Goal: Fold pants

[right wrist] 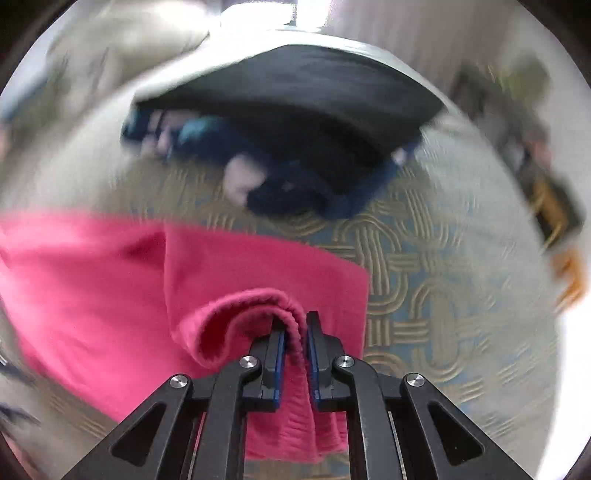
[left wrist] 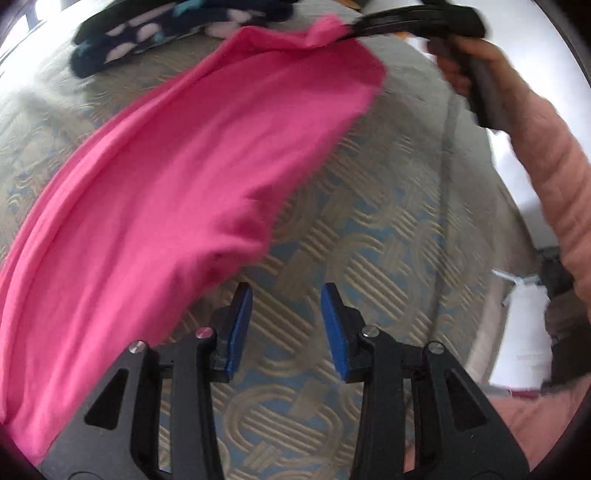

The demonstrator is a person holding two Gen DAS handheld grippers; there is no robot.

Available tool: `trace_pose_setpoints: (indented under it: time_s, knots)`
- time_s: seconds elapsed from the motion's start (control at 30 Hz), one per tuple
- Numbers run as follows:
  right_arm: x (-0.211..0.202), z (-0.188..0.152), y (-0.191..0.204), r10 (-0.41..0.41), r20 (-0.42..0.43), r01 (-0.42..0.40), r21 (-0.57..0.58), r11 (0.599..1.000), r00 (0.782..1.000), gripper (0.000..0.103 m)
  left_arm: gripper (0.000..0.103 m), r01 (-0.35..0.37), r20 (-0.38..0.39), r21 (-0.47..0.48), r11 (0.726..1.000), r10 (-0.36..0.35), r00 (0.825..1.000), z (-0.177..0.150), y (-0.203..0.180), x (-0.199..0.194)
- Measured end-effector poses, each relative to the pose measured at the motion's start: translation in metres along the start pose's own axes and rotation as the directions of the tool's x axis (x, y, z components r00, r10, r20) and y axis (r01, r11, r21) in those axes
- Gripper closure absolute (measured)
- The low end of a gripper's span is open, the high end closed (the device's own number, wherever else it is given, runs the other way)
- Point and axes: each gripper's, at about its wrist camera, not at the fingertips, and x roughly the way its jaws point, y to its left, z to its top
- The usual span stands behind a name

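Two grippers: my right gripper [right wrist: 294,332] pinches the pink pants' [right wrist: 110,295] ribbed edge at lower centre, while my left gripper [left wrist: 286,299] stands part-open, empty, over the patterned bedcover [left wrist: 369,240].

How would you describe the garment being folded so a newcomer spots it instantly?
Look at the patterned bedspread with its woven loop design. Across it stretches the pink pants, one edge pinched in the right gripper. The only other clothing there is a dark pile with pale spots behind; the pants are plain bright pink.
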Motion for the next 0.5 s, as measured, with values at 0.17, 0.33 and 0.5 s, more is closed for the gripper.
trace_pose_setpoints:
  time_s: [0.17,0.33,0.5]
  knots:
    - [0.001,-0.007,-0.038,0.195,-0.015,-0.186,0.238,0.953,0.981,0.094,0.063,0.027,0.070,-0.100,0.995,-0.020,0.997,0.012,0.027,-0.009]
    - [-0.005,-0.022,-0.049,0.305,-0.025,-0.270,0.399,0.876,0.952,0.093,0.076,0.000,0.130,-0.027,1.000,0.003,0.991,0.029,0.016,-0.010]
    - [0.008,-0.021,-0.077,0.375,-0.025,-0.299,0.554,0.777,0.927,0.092,0.099,0.084,0.074,0.003,0.996,-0.084,0.994,0.021,-0.006,0.012]
